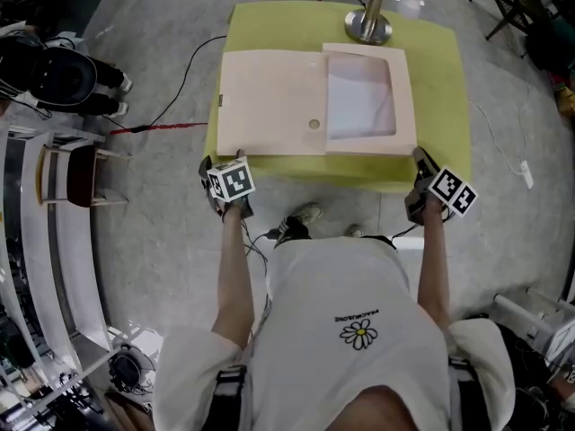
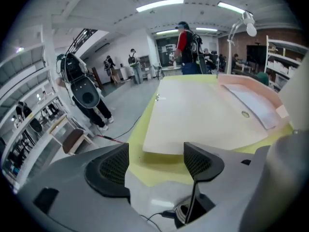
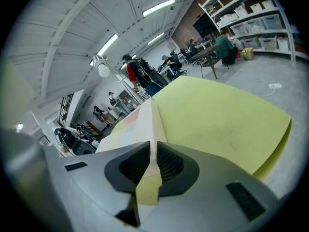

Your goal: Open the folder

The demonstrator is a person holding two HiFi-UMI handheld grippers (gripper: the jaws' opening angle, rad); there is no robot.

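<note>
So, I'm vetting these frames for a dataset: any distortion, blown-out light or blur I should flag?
Head view: soft, even light, wide-angle bowing toward the edges, folder crisp. Left gripper view: heavy fisheye, black corners, ceiling strip lights blown out white. Right gripper view: same fisheye and black corners; the folder's edge at the right gripper looks pale and soft.

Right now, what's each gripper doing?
Left gripper: open, empty.
Right gripper: closed on the folder corner.
</note>
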